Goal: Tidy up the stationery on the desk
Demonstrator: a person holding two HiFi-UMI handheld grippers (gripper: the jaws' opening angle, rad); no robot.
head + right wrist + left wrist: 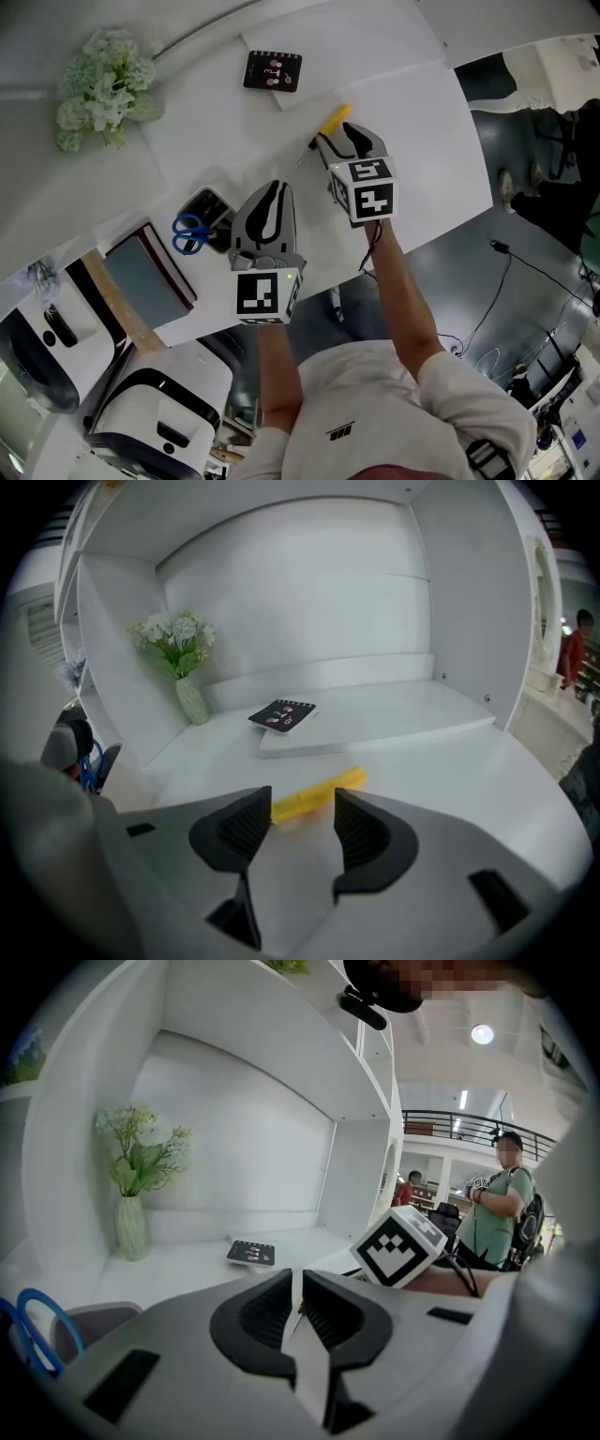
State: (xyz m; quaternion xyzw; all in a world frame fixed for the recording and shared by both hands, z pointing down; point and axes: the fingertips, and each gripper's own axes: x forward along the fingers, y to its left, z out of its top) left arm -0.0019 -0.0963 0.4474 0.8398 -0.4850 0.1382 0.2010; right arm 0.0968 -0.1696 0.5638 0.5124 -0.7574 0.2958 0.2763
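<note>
A yellow pen-like tool (335, 119) lies on the white desk (422, 159), just beyond my right gripper (330, 141). In the right gripper view the yellow tool (314, 797) shows across the gap of the right gripper (302, 803), whose jaws stand open and do not touch it. My left gripper (277, 189) hovers over the desk's front part beside a dark pen holder (208, 208) with blue scissors (190, 232) in it. The left gripper (298, 1283) has its jaws together with only a slit between them and nothing held. The scissors (37, 1326) show at that view's lower left.
A small black notebook (273, 70) lies on a raised white board (375, 728) at the back. A vase of pale flowers (101, 84) stands at the back left. A dark-edged book (150, 272) lies left of the holder. White shelf walls enclose the desk.
</note>
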